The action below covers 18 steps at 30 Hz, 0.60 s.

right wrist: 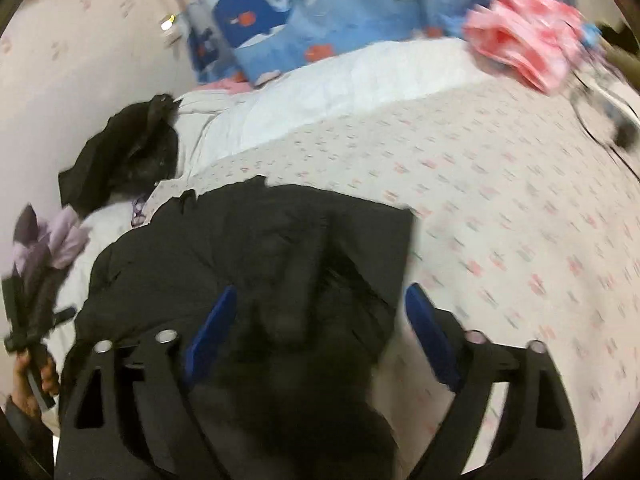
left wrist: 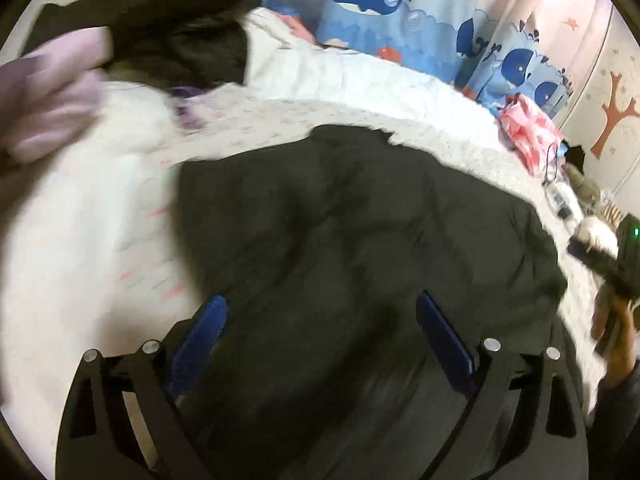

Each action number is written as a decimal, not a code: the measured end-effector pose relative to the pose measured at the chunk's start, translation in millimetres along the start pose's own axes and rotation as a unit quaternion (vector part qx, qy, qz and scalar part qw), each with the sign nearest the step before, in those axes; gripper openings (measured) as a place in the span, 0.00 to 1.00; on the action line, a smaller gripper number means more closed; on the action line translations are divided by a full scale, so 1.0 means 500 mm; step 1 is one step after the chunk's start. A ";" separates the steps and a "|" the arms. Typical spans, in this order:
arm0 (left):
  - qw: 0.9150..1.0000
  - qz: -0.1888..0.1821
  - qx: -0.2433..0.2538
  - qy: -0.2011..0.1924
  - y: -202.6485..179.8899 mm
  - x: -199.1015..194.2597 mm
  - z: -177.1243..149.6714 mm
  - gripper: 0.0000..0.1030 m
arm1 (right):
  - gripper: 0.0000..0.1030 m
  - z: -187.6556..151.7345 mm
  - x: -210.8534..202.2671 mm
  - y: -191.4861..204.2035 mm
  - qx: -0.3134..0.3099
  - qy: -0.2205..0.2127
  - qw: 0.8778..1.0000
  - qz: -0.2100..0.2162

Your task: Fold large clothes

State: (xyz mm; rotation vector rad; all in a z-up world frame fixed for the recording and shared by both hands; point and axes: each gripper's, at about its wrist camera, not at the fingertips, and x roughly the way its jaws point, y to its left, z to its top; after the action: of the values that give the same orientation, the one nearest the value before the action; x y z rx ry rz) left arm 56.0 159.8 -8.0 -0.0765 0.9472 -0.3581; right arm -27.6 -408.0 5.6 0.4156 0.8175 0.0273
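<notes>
Black jacket (right wrist: 248,248) lies, seemingly folded, on patterned bedsheet (right wrist: 500,208) beside whale-print bedding (right wrist: 280,32).

Each gripper had black skeletal linkage arms with slot cut-outs, joined by round silver pivot screws, and flat blue pads lining the inner faces of its two fingers. The left gripper (left wrist: 322,332) and the right gripper (right wrist: 320,322) matched in build. A dark sleeve (right wrist: 18,420) covered the person's wrist beside a black handle.

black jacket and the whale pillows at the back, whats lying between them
Right wrist view: past the black jacket comes bare patterned sheet, then a white folded blanket against the whale pillows.
</notes>
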 end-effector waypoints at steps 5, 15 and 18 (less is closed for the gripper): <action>0.996 -0.036 -0.061 0.063 0.118 -0.088 -0.124 0.92 | 0.84 -0.124 -0.018 -0.084 0.049 0.095 0.994 0.020; 0.984 -0.093 -0.053 0.140 0.098 -0.150 -0.356 0.92 | 0.85 -0.325 -0.113 -0.036 0.021 0.241 0.956 0.166; 0.977 -0.106 -0.055 0.177 0.090 -0.148 -0.399 0.93 | 0.86 -0.360 -0.143 -0.008 -0.009 0.279 0.944 0.175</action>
State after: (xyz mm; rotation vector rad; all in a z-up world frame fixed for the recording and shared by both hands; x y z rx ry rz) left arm -132.1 244.8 -77.1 -0.2218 1.3163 -0.5271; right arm -205.7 -361.7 -55.3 0.5416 1.2912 0.5025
